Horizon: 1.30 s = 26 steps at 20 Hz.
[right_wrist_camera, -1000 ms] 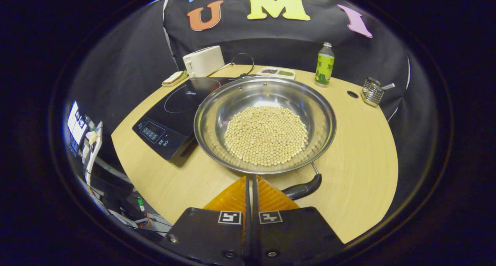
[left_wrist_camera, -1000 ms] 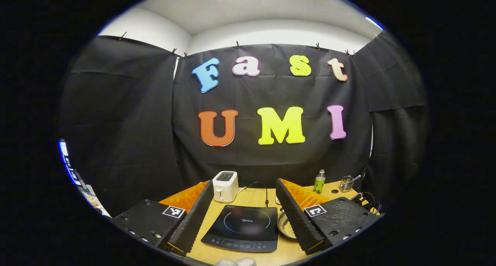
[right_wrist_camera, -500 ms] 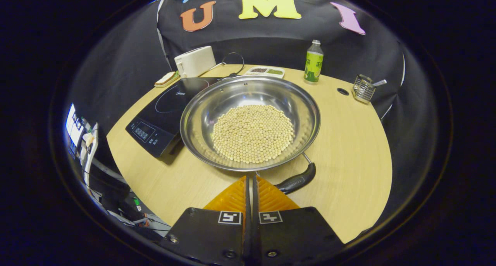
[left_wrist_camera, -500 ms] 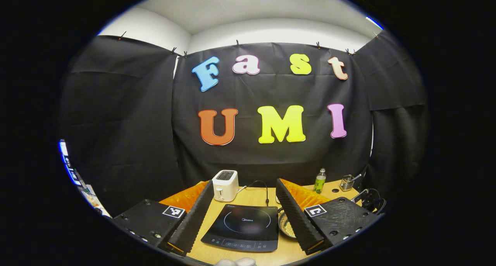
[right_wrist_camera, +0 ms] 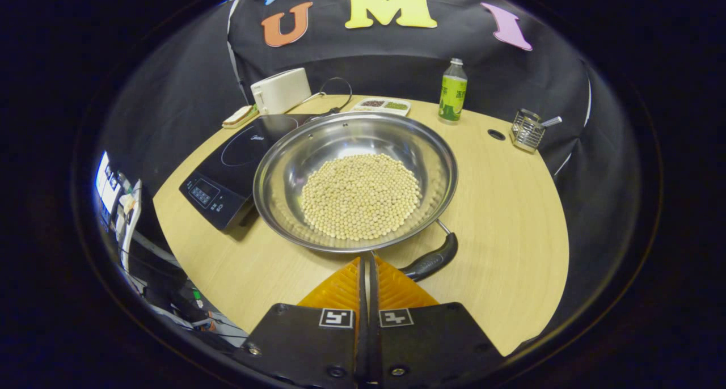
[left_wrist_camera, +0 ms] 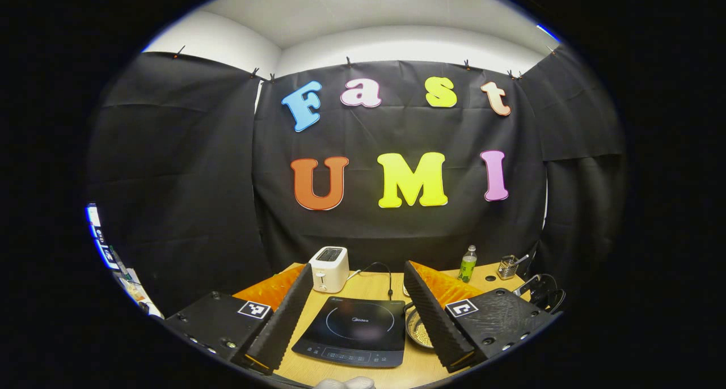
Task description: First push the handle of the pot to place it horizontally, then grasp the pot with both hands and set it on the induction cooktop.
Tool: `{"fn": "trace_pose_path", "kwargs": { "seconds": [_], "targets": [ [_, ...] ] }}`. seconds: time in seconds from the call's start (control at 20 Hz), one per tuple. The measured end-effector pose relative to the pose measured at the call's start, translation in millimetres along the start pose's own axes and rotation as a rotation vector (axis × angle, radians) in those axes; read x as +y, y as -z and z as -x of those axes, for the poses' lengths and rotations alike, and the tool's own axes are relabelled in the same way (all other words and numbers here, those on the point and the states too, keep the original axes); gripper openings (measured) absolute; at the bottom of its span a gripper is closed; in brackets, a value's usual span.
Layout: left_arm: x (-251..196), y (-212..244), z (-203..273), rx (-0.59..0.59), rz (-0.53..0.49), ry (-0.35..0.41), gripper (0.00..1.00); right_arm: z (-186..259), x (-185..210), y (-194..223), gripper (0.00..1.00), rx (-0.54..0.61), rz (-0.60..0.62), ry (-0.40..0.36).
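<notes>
Pressing together beside the pot's handle [right_wrist_camera: 431, 259], right tongs [right_wrist_camera: 367, 259] meet; left tongs [left_wrist_camera: 357, 275] gape wide.

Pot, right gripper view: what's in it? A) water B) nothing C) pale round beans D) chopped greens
C: the pot holds a heap of pale round beans that covers its bottom.

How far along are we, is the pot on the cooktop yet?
Not yet. The pot of beans sits on the table beside the induction cooktop. In hand: the right gripper, fingers together, sits at the pot's near rim beside the handle, which points off to the side. Left: the open left gripper must join the two-handed grasp and lift.
</notes>
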<state>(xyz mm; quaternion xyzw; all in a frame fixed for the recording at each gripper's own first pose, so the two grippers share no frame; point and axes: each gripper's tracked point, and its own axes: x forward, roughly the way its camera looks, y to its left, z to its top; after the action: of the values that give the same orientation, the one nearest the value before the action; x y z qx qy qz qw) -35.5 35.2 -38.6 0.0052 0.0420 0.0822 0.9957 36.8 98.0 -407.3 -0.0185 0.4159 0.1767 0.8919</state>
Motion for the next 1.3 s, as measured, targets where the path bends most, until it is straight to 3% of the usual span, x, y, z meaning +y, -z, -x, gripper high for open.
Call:
{"fn": "trace_pose_path", "kwargs": {
  "seconds": [0.4, 1.3],
  "targets": [
    [-22.6, 3.1, 6.5, 0.025, 0.008, -0.026, 0.96, -0.4, -24.3, -5.6, 0.04, -0.004, 0.008, -0.018],
    [-48.6, 13.2, 13.3, 0.076, 0.012, -0.181, 0.96, -16.9, -82.0, -35.4, 0.04, -0.006, 0.079, -0.076]
  ]
}}
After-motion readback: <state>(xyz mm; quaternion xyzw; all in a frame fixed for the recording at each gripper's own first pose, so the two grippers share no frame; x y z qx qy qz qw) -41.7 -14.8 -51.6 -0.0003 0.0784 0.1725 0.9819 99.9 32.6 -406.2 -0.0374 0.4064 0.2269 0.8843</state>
